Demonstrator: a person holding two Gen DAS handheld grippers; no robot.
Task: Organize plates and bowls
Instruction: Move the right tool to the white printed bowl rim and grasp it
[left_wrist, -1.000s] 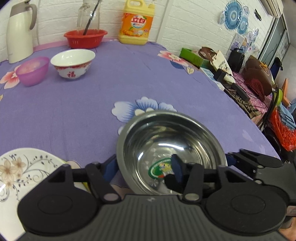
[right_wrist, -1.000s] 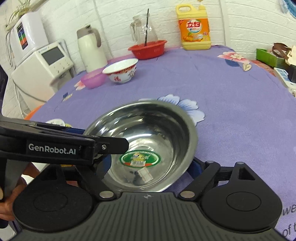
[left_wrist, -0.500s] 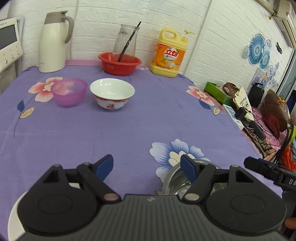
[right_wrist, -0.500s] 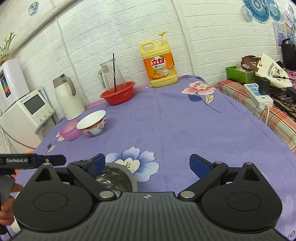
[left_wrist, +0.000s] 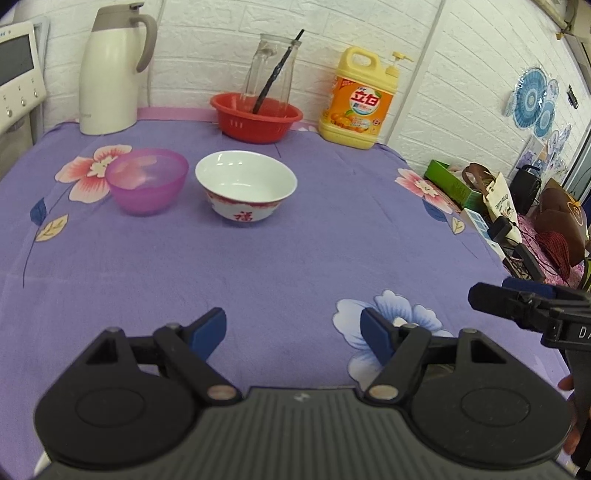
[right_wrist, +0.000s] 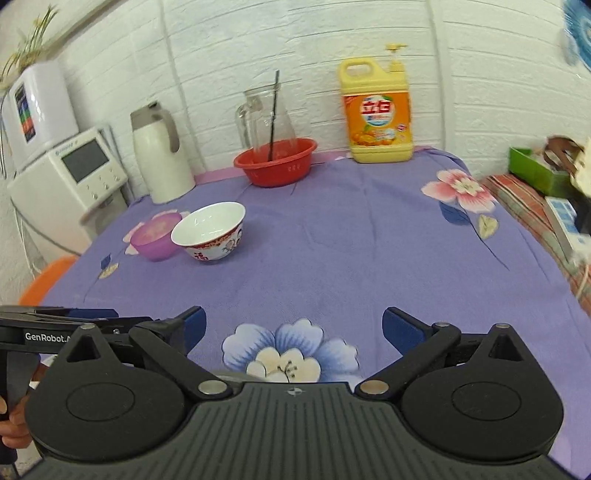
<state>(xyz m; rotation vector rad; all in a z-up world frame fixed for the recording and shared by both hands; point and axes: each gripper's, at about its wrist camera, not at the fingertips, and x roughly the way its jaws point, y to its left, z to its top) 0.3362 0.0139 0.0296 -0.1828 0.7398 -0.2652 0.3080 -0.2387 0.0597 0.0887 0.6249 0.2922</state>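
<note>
Left wrist view: I see the left gripper (left_wrist: 293, 330) with its blue-padded fingers (left_wrist: 208, 328) spread wide and holding nothing, poised over the purple floral tablecloth (left_wrist: 295, 258) near the table's front edge. The right gripper (left_wrist: 517, 306) enters at the right edge of this view. Right wrist view: the right gripper (right_wrist: 293, 326) is likewise spread wide and empty, above a blue flower print (right_wrist: 290, 350); the left gripper (right_wrist: 55, 328) sits just beside it at the lower left. A curved metal rim, probably a steel bowl (right_wrist: 236, 377), shows just under the right gripper's body. The white ceramic bowl (left_wrist: 245, 190) stands upright toward the table's back-left part, with the pink plastic bowl (left_wrist: 147, 180) just beside it. Along the back edge stand a white thermos jug (left_wrist: 110, 70), a red basin (left_wrist: 256, 116) with a glass pitcher (left_wrist: 271, 70), and a yellow detergent bottle (left_wrist: 360, 99).
</note>
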